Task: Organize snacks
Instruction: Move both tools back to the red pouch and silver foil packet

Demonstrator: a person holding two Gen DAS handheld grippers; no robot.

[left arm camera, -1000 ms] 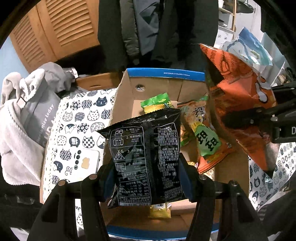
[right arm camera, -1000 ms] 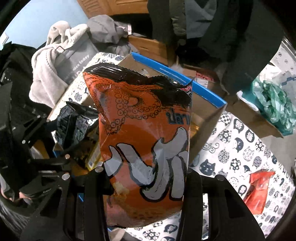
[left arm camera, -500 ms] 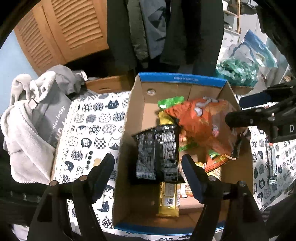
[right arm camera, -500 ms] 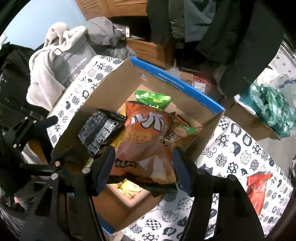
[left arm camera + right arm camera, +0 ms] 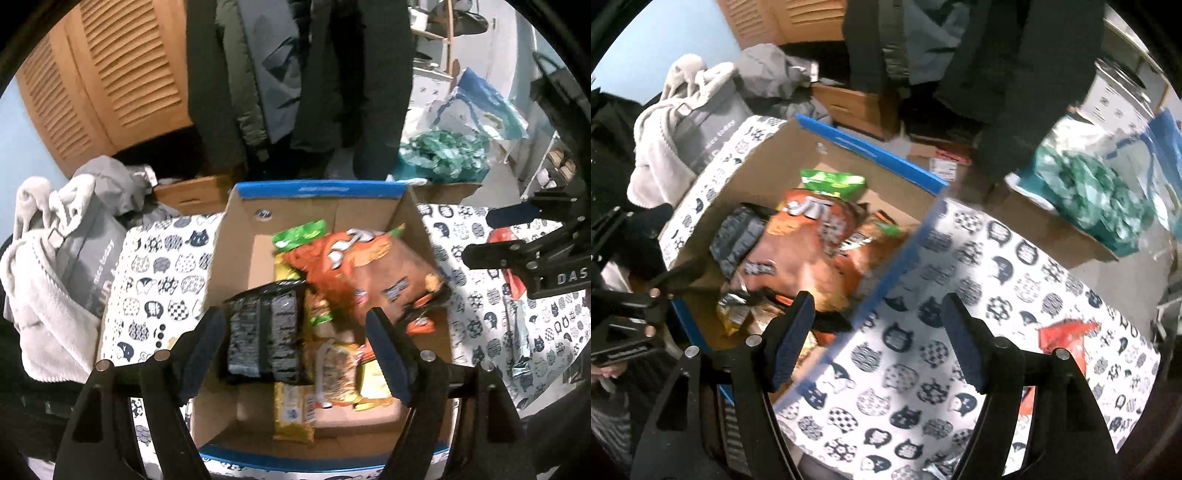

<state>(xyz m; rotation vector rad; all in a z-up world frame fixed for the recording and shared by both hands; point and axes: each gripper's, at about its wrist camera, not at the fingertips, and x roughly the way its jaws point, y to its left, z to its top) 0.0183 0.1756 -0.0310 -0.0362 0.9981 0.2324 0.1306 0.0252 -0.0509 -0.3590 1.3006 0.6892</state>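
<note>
The left hand-held gripper is pointing steeply down over the cardboard box, its jaws opening with nothing pressed between them; the black snack packet is lying in the box below, by the left wall. The orange snack bag is resting inside too, leaning toward the right wall. The right hand-held gripper is also opening, gripping nothing, hanging over the box's blue-edged right rim and the cat-patterned bench. A red packet is lying well apart on the bench. A grey bag is reading "nice today".
</note>
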